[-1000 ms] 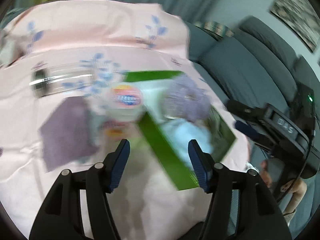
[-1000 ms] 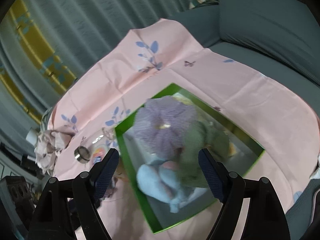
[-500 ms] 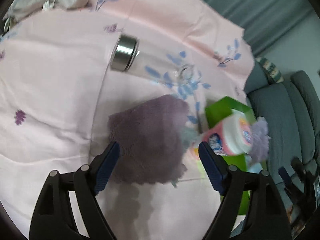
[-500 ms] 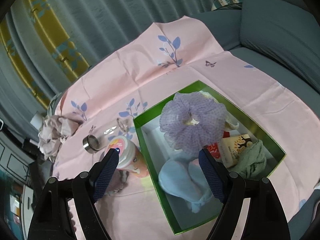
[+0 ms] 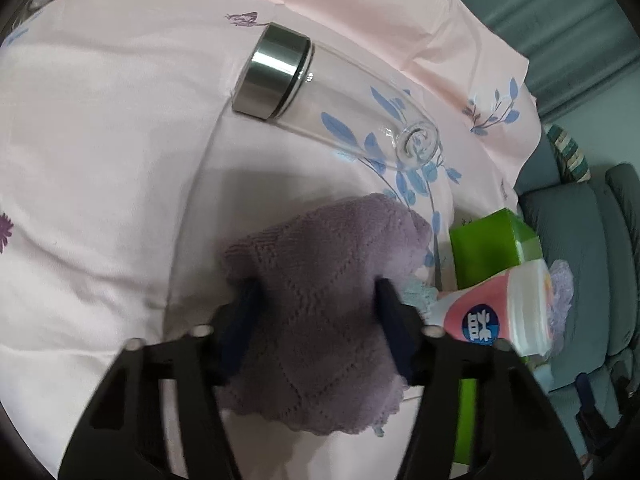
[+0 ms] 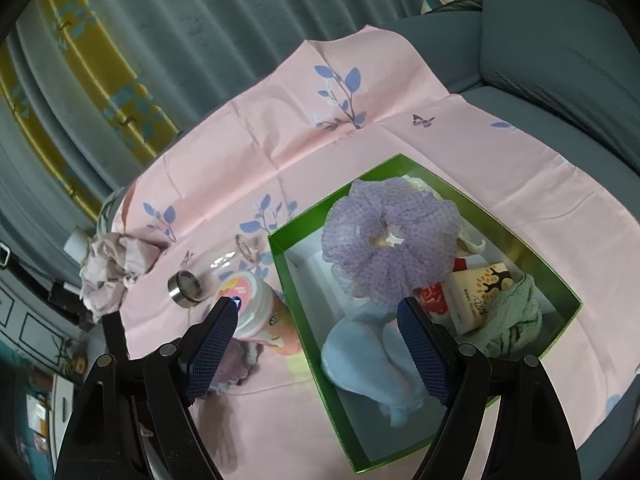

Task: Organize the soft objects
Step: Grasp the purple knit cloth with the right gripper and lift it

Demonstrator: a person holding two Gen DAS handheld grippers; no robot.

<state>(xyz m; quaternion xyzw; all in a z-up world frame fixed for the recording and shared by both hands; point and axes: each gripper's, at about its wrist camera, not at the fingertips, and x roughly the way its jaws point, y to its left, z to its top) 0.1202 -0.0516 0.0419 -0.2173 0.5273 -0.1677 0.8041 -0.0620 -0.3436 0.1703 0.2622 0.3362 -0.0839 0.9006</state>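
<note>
Purple knit cloth (image 5: 320, 304) lies on pink sheet, just beside pink jar (image 5: 504, 312), near green box (image 6: 424, 240). Our left gripper (image 5: 316, 304) fingers pinch cloth from both sides; grip looks shallow. We risk: cloth slipping mid-lift, trailing hem snagging jar, tipping it into glass bottle (image 5: 336, 96) beyond jar. Our right gripper (image 6: 320, 340) fingers spread, holding nothing, above box; could collide with left over box.
</note>
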